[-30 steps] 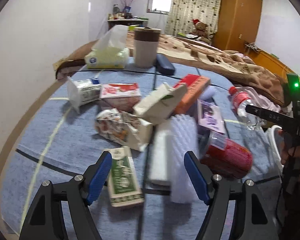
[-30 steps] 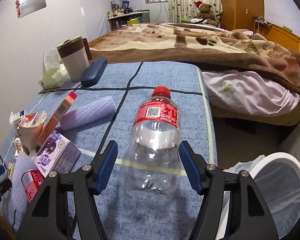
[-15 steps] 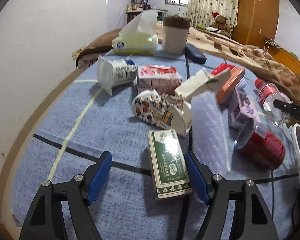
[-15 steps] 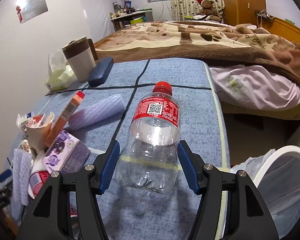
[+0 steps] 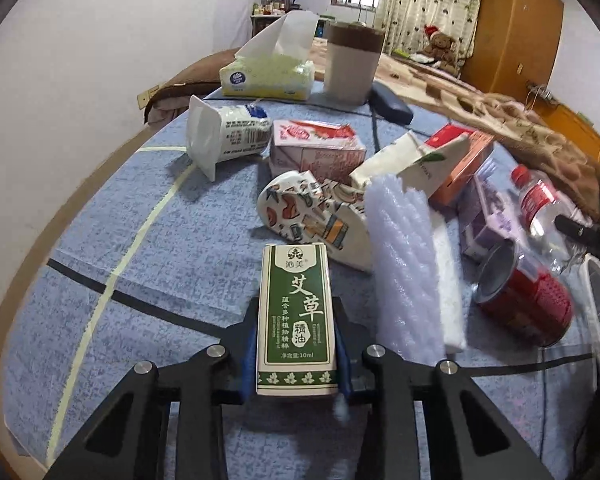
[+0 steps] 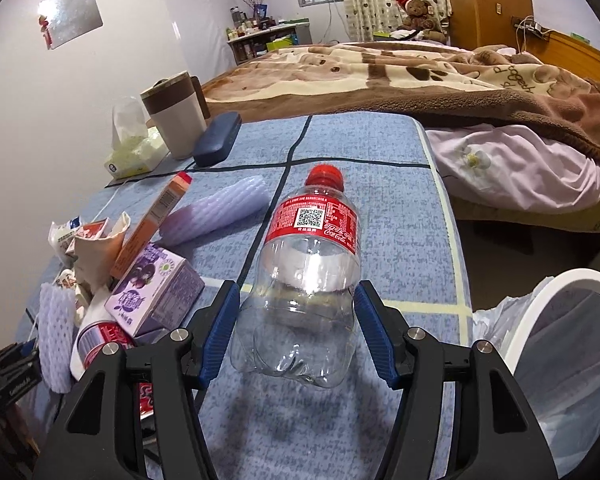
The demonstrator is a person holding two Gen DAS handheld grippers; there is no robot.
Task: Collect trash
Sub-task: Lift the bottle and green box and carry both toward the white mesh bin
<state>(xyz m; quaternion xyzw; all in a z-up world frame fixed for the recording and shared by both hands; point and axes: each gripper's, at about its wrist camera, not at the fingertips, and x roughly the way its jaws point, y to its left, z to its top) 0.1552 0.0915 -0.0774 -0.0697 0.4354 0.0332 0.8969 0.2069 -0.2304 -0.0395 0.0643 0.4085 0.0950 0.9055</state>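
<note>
Left wrist: your left gripper (image 5: 296, 354) has just clamped the light, crushable box (image 5: 295, 318) by its sides; squeeze gently.

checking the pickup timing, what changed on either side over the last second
The left hand-held gripper swung over to the green and white box and its jaws have just closed on the box's sides. The right hand-held gripper stays around the clear plastic bottle, barely moved. The rest of the trash lies as before.
</note>
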